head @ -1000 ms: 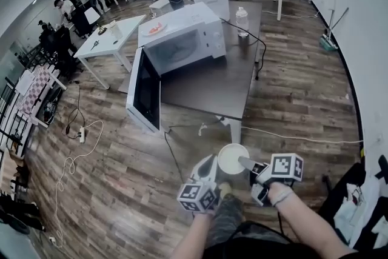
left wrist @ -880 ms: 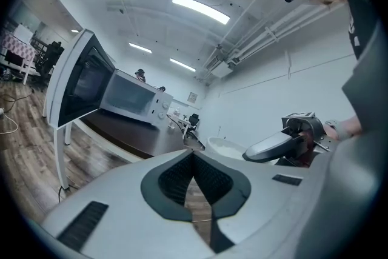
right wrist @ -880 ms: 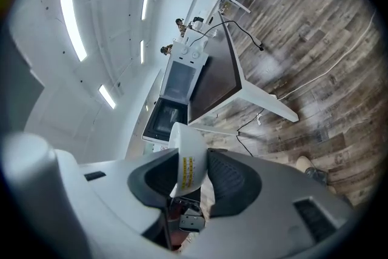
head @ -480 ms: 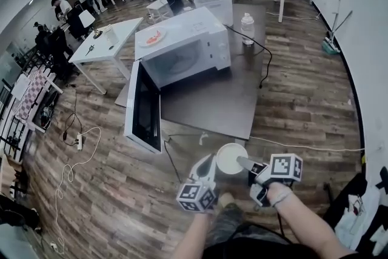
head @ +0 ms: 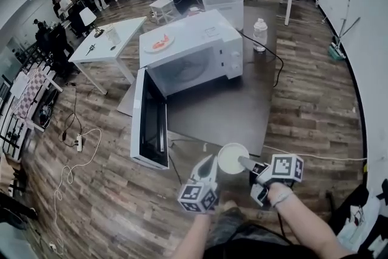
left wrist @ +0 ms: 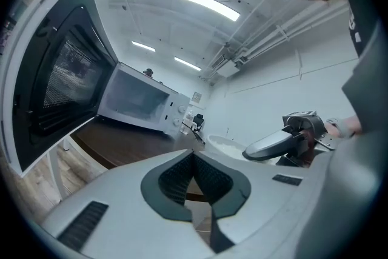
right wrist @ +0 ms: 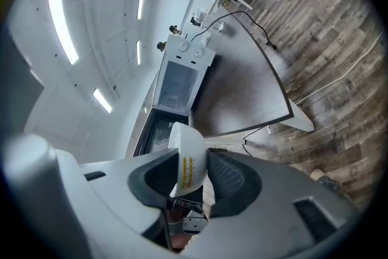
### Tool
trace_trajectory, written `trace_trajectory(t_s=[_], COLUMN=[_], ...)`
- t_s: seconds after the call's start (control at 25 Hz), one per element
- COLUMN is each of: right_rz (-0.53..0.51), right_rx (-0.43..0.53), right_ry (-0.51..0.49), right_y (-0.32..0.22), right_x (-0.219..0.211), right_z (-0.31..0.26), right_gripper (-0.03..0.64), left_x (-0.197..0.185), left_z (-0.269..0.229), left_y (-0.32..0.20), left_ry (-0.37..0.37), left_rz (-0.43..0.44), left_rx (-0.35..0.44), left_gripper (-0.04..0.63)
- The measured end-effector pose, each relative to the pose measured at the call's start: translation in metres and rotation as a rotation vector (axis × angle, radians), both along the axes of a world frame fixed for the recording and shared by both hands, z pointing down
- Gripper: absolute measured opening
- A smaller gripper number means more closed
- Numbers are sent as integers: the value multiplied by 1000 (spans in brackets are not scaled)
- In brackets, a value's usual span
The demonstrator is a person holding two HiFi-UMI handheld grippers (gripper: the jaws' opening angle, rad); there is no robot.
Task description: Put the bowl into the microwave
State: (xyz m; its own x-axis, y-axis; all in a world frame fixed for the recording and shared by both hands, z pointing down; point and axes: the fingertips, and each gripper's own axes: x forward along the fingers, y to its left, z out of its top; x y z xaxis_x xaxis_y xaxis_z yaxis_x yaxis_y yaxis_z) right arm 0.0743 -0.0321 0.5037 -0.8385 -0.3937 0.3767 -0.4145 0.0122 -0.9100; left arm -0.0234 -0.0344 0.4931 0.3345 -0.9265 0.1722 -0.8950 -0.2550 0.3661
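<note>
- My right gripper [right wrist: 191, 171] has its fingers clamped on the rim of the white bowl [right wrist: 187, 158], one finger inside the wall and one outside. The head view shows the bowl's mouth facing up.
- My left gripper [left wrist: 195, 174] sits just to the left of the right fingers and the bowl. Its fingers are closed together with nothing between them. I cannot tell whether their tips touch the bowl's side.
- The bowl is up in the air, just short of the near edge of the dark tabletop [head: 236, 109] that stretches ahead of both sets of fingers.
- Ahead and left of the fingers, the microwave door [head: 148, 118] hangs wide open past the tabletop's left edge.
- Farther ahead stands the white microwave [head: 197, 48] itself, on the far part of the tabletop with its cavity open toward me. The bowl is well apart from that cavity and outside it.
- On top of the microwave lies a plate [head: 160, 42] with something red on it.
- Ahead and right of the fingers, past the microwave's control side, a clear bottle [head: 259, 33] stands on the tabletop and a black cord [head: 271, 56] trails across it.
- Beyond everything is a clear bin [head: 223, 2].
</note>
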Motion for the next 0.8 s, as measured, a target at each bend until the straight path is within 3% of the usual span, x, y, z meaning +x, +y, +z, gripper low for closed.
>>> trace_trajectory(t_s=[0.44, 0.8], right_rz=[-34, -55], right_rx=[-16, -29], right_ry=[-3, -5], right_y=[-37, -64], right_x=[-51, -69], right_z=[10, 17], right_gripper=[133, 133], left_x=[-51, -69], left_z=[9, 15], left_y=[-32, -53], left_ry=[12, 33], left_rz=[-41, -74], left_rx=[-9, -3], left_gripper=[11, 11])
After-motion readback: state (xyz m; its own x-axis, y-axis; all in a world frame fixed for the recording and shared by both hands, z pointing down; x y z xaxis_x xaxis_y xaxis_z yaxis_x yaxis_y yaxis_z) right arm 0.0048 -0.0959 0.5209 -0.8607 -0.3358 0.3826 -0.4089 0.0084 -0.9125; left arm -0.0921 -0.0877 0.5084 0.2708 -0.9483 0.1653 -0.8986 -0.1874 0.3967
